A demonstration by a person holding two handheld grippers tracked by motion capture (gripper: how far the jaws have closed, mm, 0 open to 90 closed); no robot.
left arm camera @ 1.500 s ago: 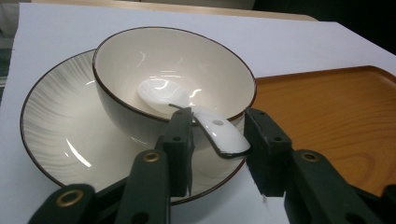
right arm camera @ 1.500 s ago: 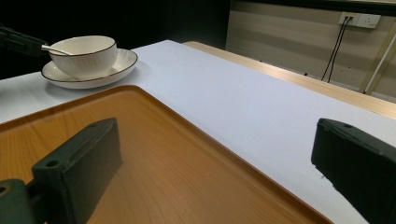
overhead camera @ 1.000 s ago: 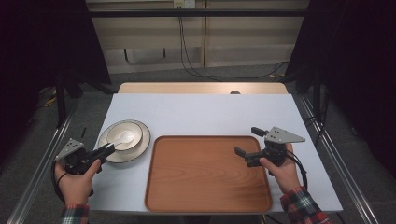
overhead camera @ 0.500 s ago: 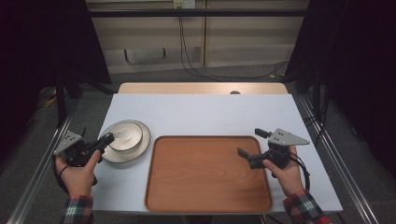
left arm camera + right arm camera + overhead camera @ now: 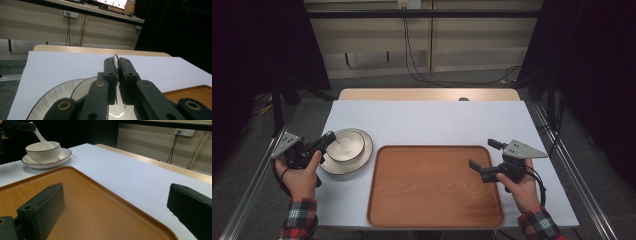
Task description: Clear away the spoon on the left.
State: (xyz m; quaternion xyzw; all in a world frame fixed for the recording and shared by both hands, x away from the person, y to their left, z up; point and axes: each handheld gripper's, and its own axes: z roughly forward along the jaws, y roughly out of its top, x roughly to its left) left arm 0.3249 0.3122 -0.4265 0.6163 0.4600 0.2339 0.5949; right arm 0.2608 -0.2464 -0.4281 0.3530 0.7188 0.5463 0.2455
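Observation:
A white bowl (image 5: 346,146) with a dark rim stands on a matching plate (image 5: 361,157) at the table's left. A white spoon (image 5: 41,136) leans in the bowl with its handle up. My left gripper (image 5: 328,138) is shut on the spoon's handle (image 5: 115,60), with its jaws over the bowl (image 5: 85,91). A wooden tray (image 5: 434,185) lies at the middle front with nothing on it. My right gripper (image 5: 484,154) hangs open over the tray's right edge, nothing between its jaws (image 5: 115,205).
A white table top (image 5: 427,120) carries everything, with a strip of bare wood (image 5: 427,94) along its far edge. Metal rails (image 5: 572,170) run along both sides. Cables and wall sockets lie beyond the far edge.
My left gripper has moved forward and a little up, over the bowl. The right gripper has drifted slightly right and toward the person.

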